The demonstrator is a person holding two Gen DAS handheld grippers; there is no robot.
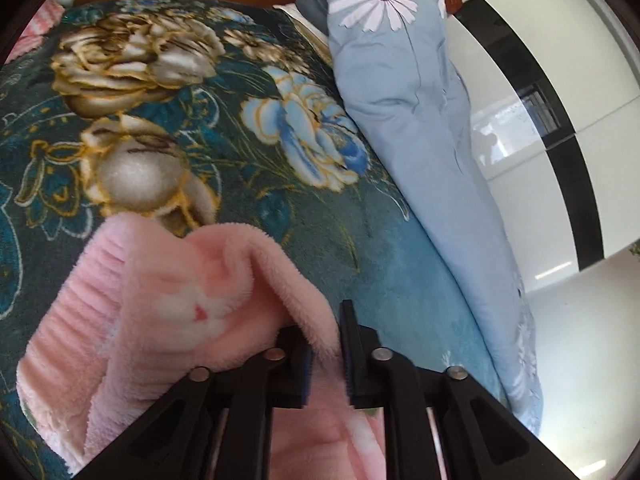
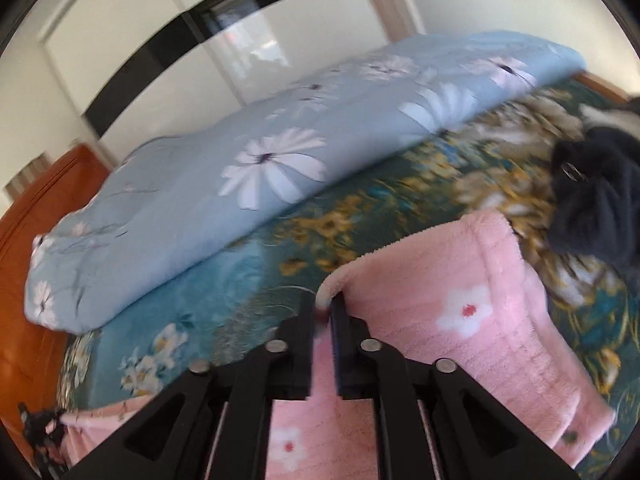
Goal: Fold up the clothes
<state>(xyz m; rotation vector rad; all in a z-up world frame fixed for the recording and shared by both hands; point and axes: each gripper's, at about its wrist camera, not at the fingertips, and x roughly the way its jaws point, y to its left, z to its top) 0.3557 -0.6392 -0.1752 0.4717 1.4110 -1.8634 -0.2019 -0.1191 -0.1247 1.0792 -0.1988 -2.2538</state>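
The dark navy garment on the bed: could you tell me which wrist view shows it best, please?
The right wrist view: the dark navy garment lies crumpled at its right edge, beyond the pink fleece garment, though blurred. The left wrist view does not show it at all.

**Stuff you can't really make out**

Right-wrist view is smeared: the floral blanket (image 2: 400, 208) toward 2 o'clock is mush. The dark garment (image 2: 596, 200) gets cut off at 3 o'clock. The pink fleece (image 1: 168, 304) runs under the left gripper (image 1: 326, 320), so its near part is hidden.

free room: bare teal blanket (image 1: 360, 248) between quilt and pink garment (image 2: 460, 280);
obstacles: blue quilt (image 2: 240, 184); dark garment (image 2: 596, 200) right of pink garment
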